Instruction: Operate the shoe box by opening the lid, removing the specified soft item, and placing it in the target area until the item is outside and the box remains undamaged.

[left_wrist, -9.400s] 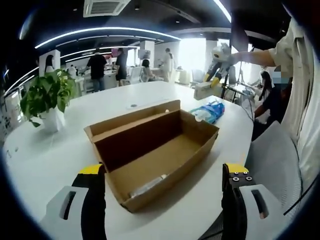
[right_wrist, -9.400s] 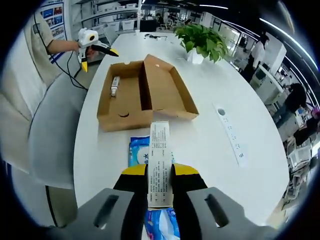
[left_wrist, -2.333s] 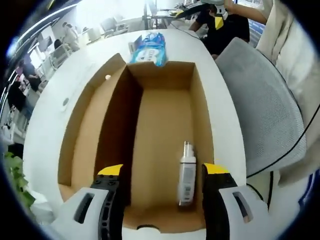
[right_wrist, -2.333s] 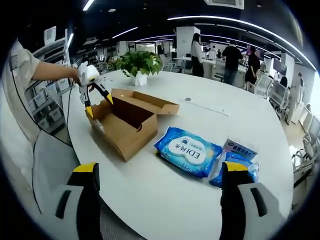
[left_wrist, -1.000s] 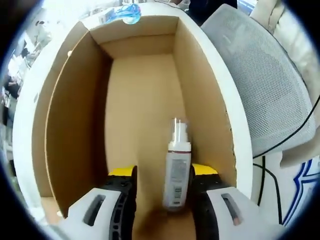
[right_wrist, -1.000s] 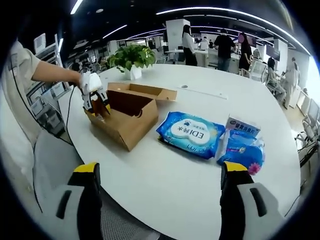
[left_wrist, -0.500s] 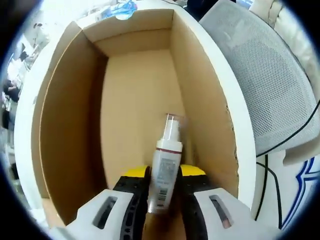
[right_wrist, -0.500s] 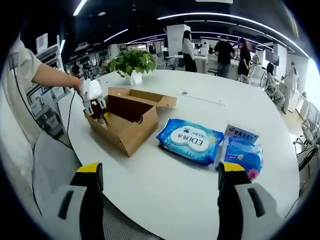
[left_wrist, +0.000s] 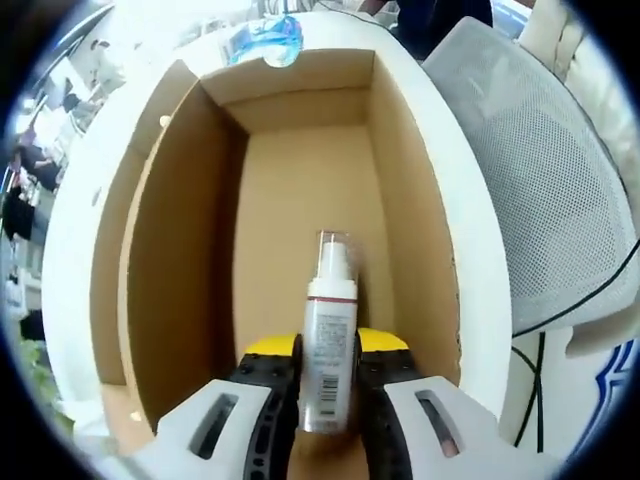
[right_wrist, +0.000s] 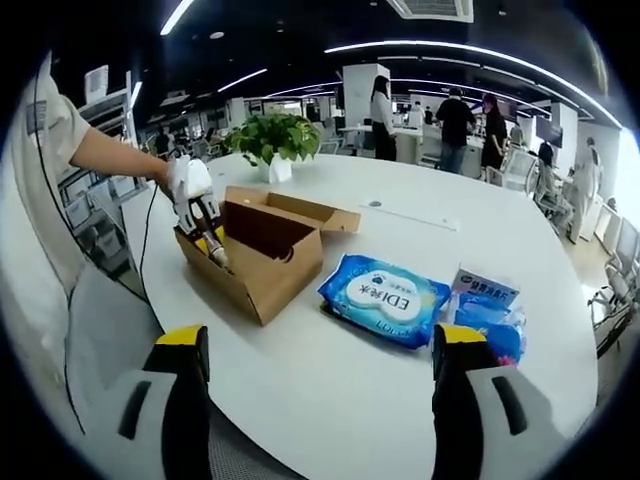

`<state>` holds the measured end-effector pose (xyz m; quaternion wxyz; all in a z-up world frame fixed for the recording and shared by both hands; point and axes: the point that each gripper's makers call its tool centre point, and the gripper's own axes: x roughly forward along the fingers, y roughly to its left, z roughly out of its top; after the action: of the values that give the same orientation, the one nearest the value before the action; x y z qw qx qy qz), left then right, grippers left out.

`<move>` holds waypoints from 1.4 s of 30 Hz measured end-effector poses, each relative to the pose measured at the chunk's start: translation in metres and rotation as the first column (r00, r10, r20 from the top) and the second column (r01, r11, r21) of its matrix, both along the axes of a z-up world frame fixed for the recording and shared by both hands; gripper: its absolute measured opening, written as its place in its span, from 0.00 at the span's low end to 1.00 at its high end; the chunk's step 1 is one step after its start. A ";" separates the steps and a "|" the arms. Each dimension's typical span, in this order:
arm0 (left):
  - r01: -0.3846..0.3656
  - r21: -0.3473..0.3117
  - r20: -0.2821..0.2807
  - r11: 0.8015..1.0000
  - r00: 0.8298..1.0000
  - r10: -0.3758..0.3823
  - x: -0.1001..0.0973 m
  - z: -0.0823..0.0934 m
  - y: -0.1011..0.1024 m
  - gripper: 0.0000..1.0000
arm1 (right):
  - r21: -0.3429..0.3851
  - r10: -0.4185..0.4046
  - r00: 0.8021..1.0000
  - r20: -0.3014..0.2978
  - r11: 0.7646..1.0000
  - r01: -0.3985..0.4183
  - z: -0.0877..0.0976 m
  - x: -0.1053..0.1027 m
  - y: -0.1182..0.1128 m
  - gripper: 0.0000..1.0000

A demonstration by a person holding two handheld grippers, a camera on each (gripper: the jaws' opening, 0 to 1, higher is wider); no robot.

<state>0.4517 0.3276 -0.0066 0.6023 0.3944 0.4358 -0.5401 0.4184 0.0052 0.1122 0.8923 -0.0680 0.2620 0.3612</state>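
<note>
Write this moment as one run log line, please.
left gripper: shut on spray bottle inside open shoe box | right gripper: open, above table | wipes pack: on table, beside box

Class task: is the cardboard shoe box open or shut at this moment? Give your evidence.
Open. The shoe box shows its bare floor in the left gripper view, and its lid lies folded back behind it in the right gripper view.
</note>
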 end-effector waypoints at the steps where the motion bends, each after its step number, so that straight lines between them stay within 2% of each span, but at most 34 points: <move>1: -0.006 -0.002 0.000 1.000 1.000 0.006 0.000 0.002 0.000 0.18 | 0.002 0.005 1.000 0.002 1.000 -0.005 0.001 0.000 0.001 0.86; 10: -0.044 -0.061 0.041 0.997 0.998 0.046 0.001 0.026 -0.015 0.17 | 0.013 0.043 0.999 0.027 0.999 -0.043 0.009 -0.002 0.013 0.84; 16: -0.045 -0.117 0.079 0.992 0.995 0.054 0.004 0.044 -0.031 0.17 | 0.000 0.068 0.997 0.042 0.998 -0.068 0.011 -0.002 0.019 0.77; 23: -0.025 -0.176 0.109 0.984 0.993 0.045 0.003 0.069 -0.054 0.18 | 0.006 0.098 0.993 0.074 0.995 -0.098 0.019 -0.002 0.029 0.72; 34: 0.012 -0.236 0.136 0.972 0.991 0.021 -0.005 0.095 -0.083 0.18 | 0.021 0.132 0.987 0.089 0.991 -0.135 0.023 -0.005 0.045 0.62; 41: 0.035 -0.287 0.142 0.957 0.990 0.006 -0.009 0.112 -0.098 0.18 | 0.010 0.185 0.976 0.117 0.982 -0.187 0.027 -0.008 0.063 0.59; 42: 0.038 -0.290 0.142 0.956 0.990 0.004 -0.010 0.113 -0.099 0.18 | 0.002 0.199 0.970 0.138 0.980 -0.201 0.029 -0.008 0.067 0.58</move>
<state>0.4415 0.2284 0.1061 0.6787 0.3420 0.3041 -0.5743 0.4105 0.0722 0.1407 0.8677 -0.1117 0.1890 0.4459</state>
